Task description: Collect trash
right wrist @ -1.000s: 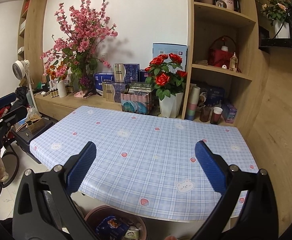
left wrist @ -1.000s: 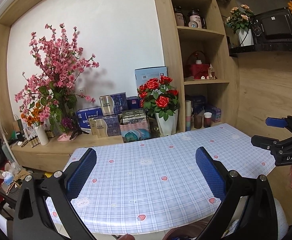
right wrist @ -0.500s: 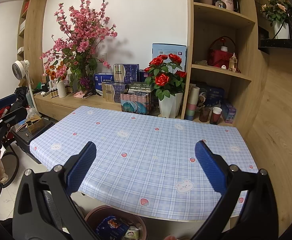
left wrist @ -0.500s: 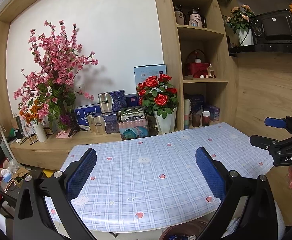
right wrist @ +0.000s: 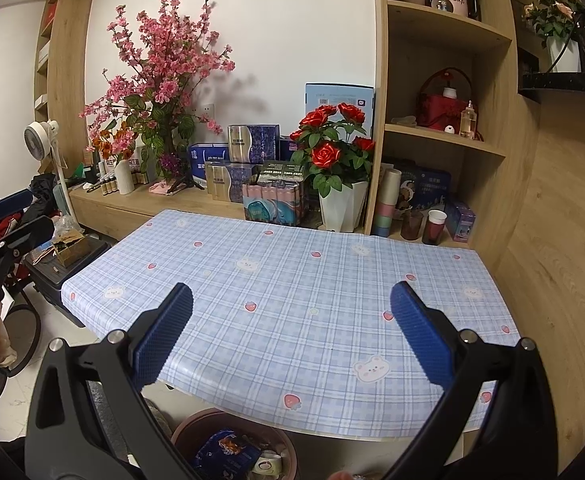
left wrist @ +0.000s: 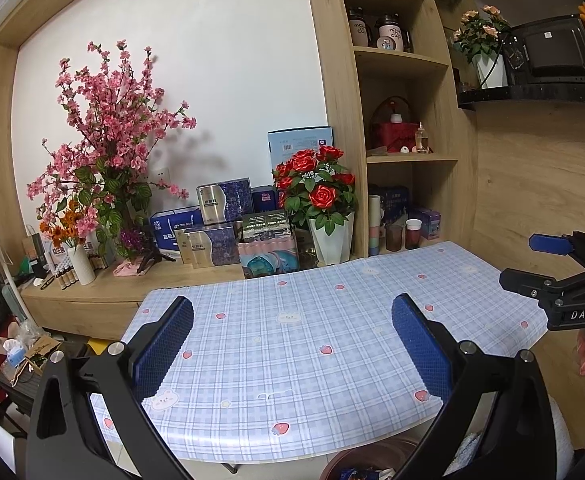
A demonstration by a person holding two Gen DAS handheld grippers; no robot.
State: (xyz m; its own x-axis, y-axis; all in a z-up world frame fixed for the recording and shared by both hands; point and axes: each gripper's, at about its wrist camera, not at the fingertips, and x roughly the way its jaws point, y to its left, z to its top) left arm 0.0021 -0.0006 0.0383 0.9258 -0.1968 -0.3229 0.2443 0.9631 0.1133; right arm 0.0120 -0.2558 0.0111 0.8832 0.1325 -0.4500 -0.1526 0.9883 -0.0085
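Across the left wrist view, the left gripper [left wrist: 292, 344] hangs above the near edge of the table [left wrist: 292, 340], its blue-padded jaws spread wide with nothing between them. Beneath the table's near edge, at the bottom of the view, the brown rim of the trash bin [left wrist: 366, 454] peeks out, with a scrap of printed wrapper inside it. At the far right, the right gripper [left wrist: 532, 262] reaches in from the side, its two fingers apart and holding nothing. Behind the table stands a white pot of red roses [left wrist: 316, 188], and further left a tall pink blossom arrangement [left wrist: 108, 136].

Over in the right wrist view, the right gripper [right wrist: 292, 340] is also held above the table's near edge, jaws spread wide and bare. Directly below, the bin shows more fully, holding a blue snack wrapper [right wrist: 222, 450] and a roll of tape [right wrist: 268, 462]. At the far left edge, the left gripper [right wrist: 8, 216] appears with its fingers apart, well clear of the table.
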